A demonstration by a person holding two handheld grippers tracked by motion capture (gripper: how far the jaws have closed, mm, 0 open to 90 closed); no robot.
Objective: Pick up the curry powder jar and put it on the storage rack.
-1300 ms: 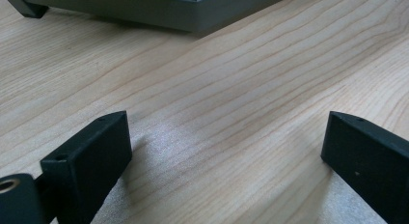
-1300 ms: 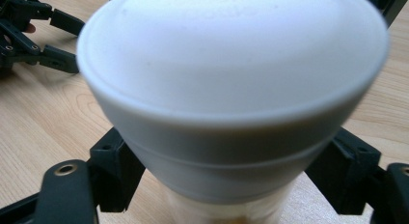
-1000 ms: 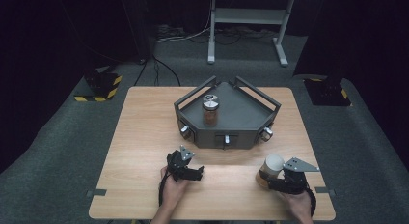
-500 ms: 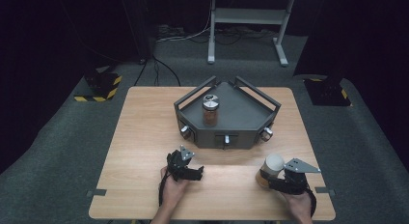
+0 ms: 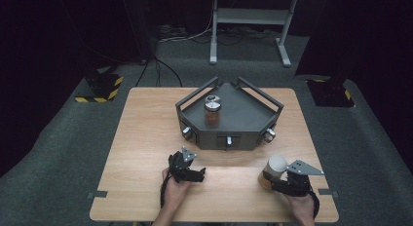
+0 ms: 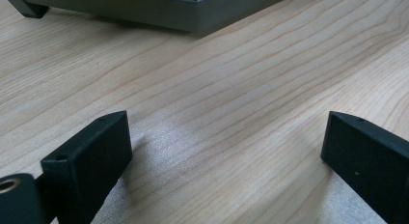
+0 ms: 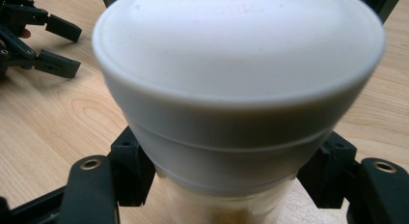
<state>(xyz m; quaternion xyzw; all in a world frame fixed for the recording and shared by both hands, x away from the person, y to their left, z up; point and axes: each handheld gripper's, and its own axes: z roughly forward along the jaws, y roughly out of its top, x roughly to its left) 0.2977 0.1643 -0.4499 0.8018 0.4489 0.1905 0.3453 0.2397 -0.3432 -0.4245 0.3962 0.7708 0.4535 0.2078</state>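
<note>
The right gripper (image 5: 273, 179) has just been closing and now clamps the upright white-capped jar (image 5: 273, 170) between its jaws, axis vertical; the left gripper (image 5: 195, 171) rests open, well apart

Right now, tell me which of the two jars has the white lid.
The jar in the right gripper, near the table's front edge. The other jar stands in the grey tray with a metal lid.
</note>
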